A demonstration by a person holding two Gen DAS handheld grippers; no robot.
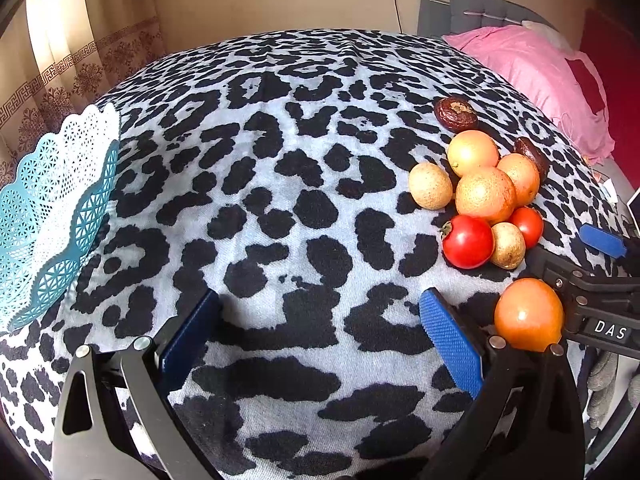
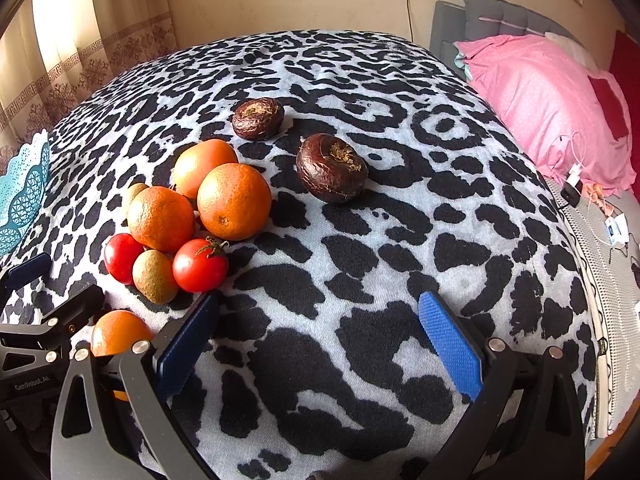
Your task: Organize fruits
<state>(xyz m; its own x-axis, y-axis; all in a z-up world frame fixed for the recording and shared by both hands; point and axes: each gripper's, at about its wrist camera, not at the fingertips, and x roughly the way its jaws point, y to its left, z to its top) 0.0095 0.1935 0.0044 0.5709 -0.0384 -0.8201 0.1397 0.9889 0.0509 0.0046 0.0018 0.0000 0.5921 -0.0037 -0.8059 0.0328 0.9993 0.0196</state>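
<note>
A pile of fruit lies on the leopard-print cover: oranges (image 2: 234, 200), red tomatoes (image 2: 200, 266), small tan fruits (image 2: 154, 276) and two dark brown round ones (image 2: 332, 168). In the left wrist view the same pile (image 1: 484, 196) sits to the right. One orange fruit (image 1: 528, 314) lies apart, between the two grippers and outside both sets of fingers. My left gripper (image 1: 320, 340) is open over bare cover. My right gripper (image 2: 320, 340) is open too, with the pile just beyond its left finger. A teal lattice basket (image 1: 52, 208) stands at the far left.
Each gripper shows in the other's view, close together: the right gripper (image 1: 576, 252) and the left gripper (image 2: 54, 284). A pink pillow (image 2: 552, 104) and a grey headboard lie at the back right. Cables and small devices (image 2: 616, 228) line the right edge. Curtains hang behind the basket.
</note>
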